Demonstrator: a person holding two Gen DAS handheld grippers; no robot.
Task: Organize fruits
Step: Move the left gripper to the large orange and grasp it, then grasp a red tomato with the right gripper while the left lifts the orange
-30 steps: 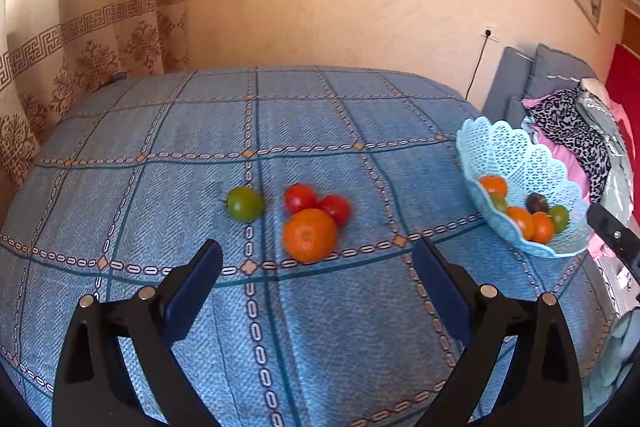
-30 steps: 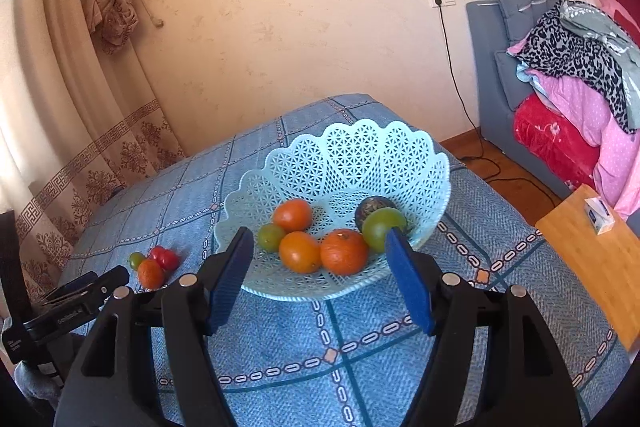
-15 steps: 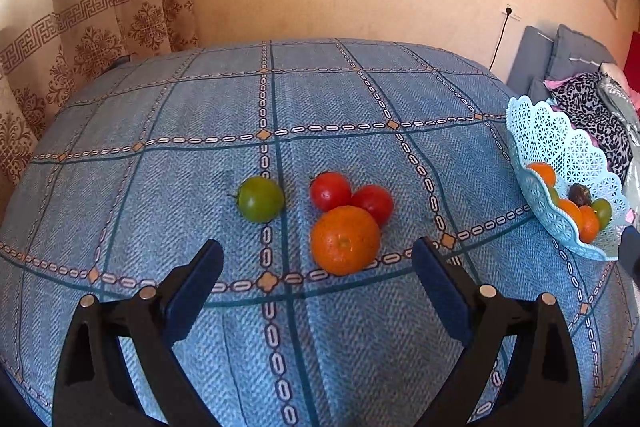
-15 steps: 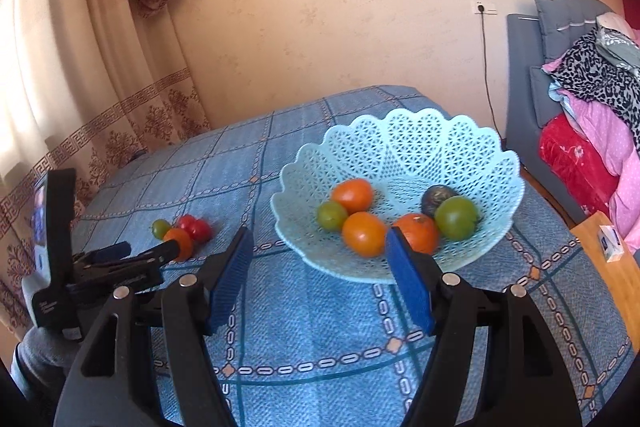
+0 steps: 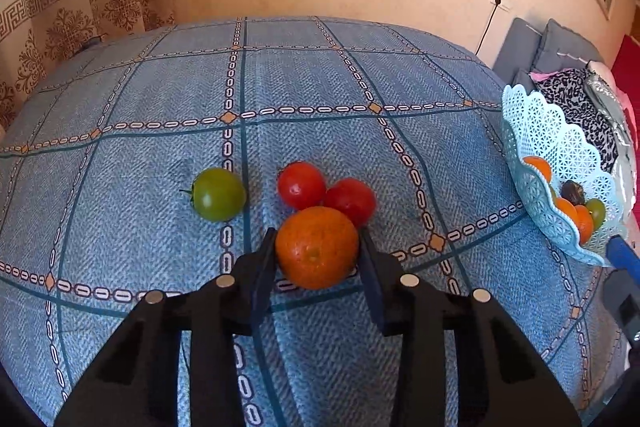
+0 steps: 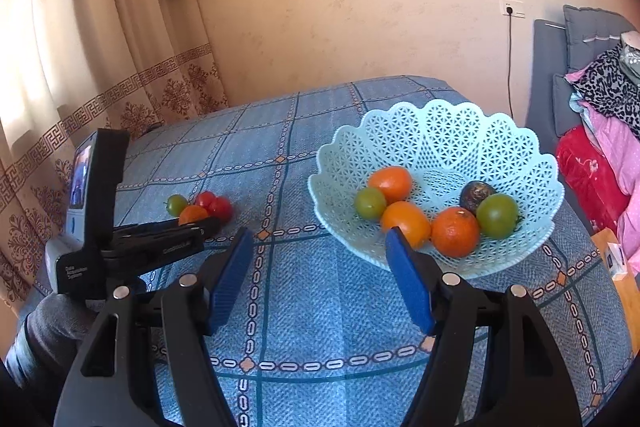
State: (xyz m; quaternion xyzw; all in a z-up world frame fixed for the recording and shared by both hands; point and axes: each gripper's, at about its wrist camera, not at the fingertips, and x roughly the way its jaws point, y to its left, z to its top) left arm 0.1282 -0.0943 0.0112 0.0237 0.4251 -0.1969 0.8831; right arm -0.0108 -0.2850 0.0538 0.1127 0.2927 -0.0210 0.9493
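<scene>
Left wrist view: the left gripper [image 5: 318, 251], its jaws having just been closing, is clamping the orange [image 5: 317, 247] on the blue-clothed table [image 5: 280, 87], apparently ready to carry it to the lattice basket [image 5: 560, 147] at right. Two red tomatoes [image 5: 326, 191] are touching the orange behind; a green tomato [image 5: 218, 194] is sitting apart.

Right wrist view: the right gripper [image 6: 320, 267] is hovering before the basket, jaws about half open and holding nothing, leaving the basket's fruit [image 6: 404, 219] alone.
</scene>
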